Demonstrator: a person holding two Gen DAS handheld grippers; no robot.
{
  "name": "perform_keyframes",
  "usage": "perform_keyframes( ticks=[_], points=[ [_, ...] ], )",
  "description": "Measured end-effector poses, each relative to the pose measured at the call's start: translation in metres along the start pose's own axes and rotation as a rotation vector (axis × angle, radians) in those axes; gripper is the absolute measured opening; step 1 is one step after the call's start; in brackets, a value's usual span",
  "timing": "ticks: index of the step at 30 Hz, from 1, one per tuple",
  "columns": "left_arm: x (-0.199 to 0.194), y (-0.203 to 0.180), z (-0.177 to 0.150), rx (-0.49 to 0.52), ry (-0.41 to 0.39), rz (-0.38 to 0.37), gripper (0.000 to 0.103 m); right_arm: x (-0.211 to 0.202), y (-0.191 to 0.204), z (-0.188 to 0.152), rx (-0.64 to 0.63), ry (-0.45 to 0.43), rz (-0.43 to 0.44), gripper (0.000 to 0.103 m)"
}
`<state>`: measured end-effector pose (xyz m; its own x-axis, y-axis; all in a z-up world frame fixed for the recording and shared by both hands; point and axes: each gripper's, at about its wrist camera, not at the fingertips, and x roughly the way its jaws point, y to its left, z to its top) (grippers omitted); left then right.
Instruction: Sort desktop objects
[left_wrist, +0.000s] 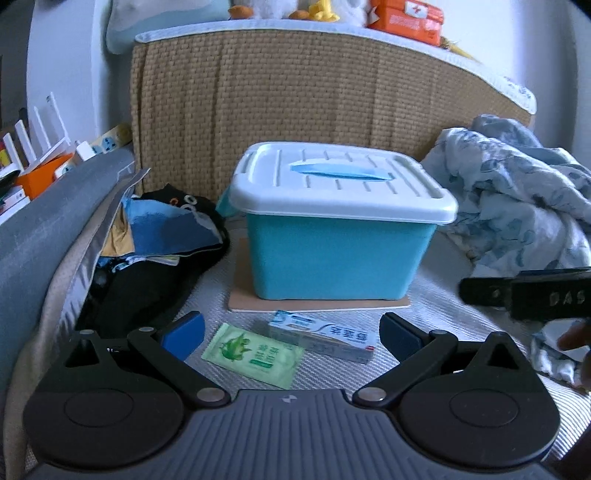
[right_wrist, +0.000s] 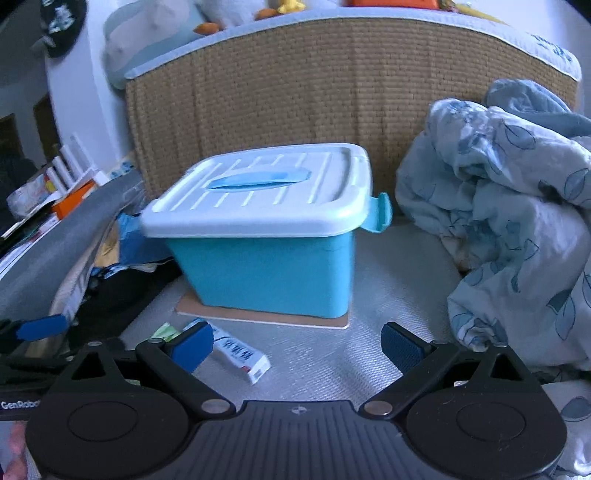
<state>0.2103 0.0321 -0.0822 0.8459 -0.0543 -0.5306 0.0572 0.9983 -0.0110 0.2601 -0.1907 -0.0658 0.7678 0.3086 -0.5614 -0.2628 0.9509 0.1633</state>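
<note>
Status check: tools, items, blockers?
Left tool open, empty. Right tool open, empty. Green packet and toothpaste box lie loose before the bin. Lid on, in the way.

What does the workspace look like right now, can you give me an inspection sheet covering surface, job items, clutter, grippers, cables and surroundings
Surface: pale quilted mat; a thin tan board lies under the bin.
Job's things: blue storage bin, its white lid on; green wipes packet and toothpaste box lie side by side in front of it.
Clutter: dark pile of clothes and bags to the left, crumpled floral blanket to the right.
Grippers: left gripper open, empty, above the two small items; right gripper open, empty.
Cables: nothing seen.
Surroundings: woven headboard behind, plush toys and an orange first-aid pouch on top; a white rack far left.
</note>
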Motion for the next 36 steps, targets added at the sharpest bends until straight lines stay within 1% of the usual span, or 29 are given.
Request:
perform_keyframes(
  ticks=[3, 8, 11, 15, 19, 22, 24, 26, 28, 31, 33, 36],
  points=[
    [-0.009, -0.005, -0.001, 0.021, -0.021, -0.012, 0.103, -0.007, 0.006, -0.003, -0.018, -0.026, -0.003, 0.100],
    [-0.018, -0.008, -0.007, 0.045, -0.050, -0.026, 0.103, -0.017, 0.003, -0.010, 0.060, -0.050, 0.004, 0.100],
    [-0.021, -0.003, -0.015, 0.024, -0.051, -0.032, 0.103, -0.022, 0.005, -0.010, 0.028, -0.054, -0.007, 0.100],
    [-0.027, 0.005, -0.026, -0.013, -0.061, -0.032, 0.103, -0.032, 0.006, -0.010, -0.015, -0.080, -0.028, 0.100],
    [-0.034, 0.007, -0.030, -0.016, -0.074, -0.026, 0.103, -0.041, -0.001, -0.011, 0.028, -0.100, -0.027, 0.100],
    [-0.038, 0.009, -0.031, -0.042, -0.090, -0.032, 0.103, -0.047, -0.007, -0.012, 0.078, -0.111, -0.016, 0.100],
    [-0.039, 0.008, -0.031, -0.049, -0.079, -0.035, 0.103, -0.050, -0.010, -0.014, 0.096, -0.119, -0.022, 0.100],
    [-0.040, 0.004, -0.030, -0.024, -0.076, -0.033, 0.103, -0.054, -0.008, -0.016, 0.090, -0.123, -0.033, 0.100],
    [-0.046, -0.001, -0.028, 0.004, -0.096, -0.033, 0.103, -0.057, -0.006, -0.019, 0.078, -0.126, -0.041, 0.100],
    [-0.055, -0.003, -0.025, 0.010, -0.116, -0.036, 0.103, -0.065, -0.001, -0.023, 0.051, -0.132, -0.041, 0.100],
    [-0.060, -0.003, -0.024, 0.021, -0.136, -0.027, 0.103, -0.069, 0.002, -0.025, 0.035, -0.136, -0.037, 0.100],
    [-0.068, -0.003, -0.021, 0.029, -0.166, 0.011, 0.103, -0.077, 0.006, -0.027, 0.017, -0.149, -0.021, 0.100]
  ],
)
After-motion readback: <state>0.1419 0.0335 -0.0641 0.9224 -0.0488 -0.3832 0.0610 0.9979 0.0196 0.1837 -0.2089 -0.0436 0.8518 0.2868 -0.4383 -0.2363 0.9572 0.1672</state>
